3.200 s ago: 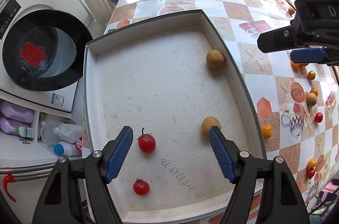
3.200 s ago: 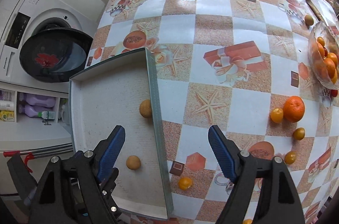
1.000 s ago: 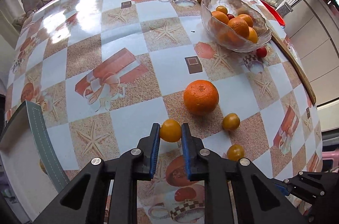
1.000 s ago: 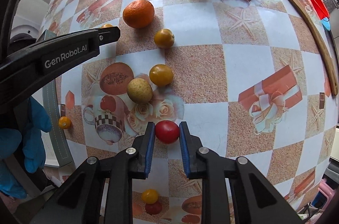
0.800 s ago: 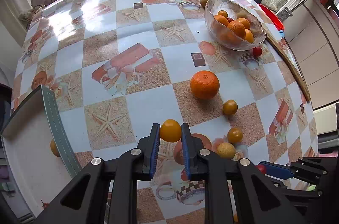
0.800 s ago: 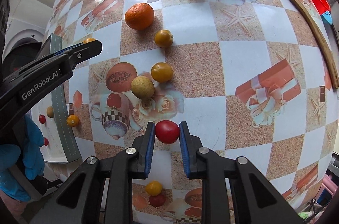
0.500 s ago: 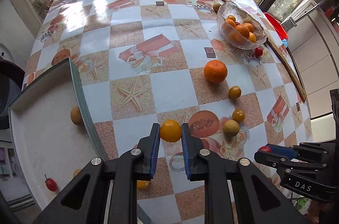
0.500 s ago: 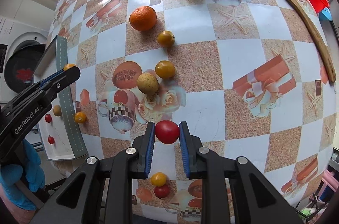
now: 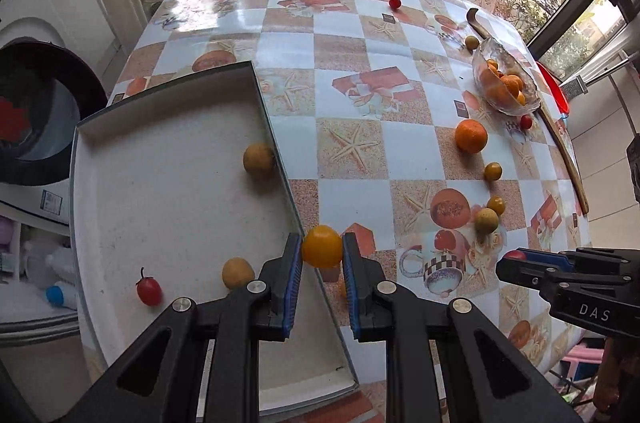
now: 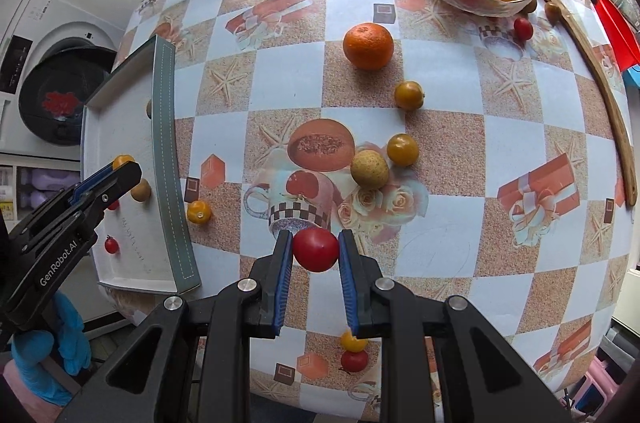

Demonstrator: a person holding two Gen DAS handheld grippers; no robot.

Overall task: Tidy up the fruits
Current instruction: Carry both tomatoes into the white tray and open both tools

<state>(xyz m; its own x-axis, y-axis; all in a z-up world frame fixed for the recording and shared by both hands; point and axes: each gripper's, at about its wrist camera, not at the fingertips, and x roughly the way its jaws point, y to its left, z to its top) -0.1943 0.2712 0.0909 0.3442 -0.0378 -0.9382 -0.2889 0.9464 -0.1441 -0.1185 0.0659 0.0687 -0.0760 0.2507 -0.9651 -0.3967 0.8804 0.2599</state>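
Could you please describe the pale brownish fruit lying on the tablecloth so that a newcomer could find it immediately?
Start at the glass bowl of oranges, then come down past the big loose orange to the melon picture on the tablecloth. Just right of that picture lies the pale brownish fruit, touching a small yellow fruit. It alone there is dull tan and speckled, not glossy.

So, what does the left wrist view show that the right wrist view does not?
Only the left wrist view shows the left tool shut on a yellow fruit over the tray's edge. Only the right wrist view shows the right tool shut on a red tomato, with two small fruits below it. Both show the tray, the large orange and the glass bowl.
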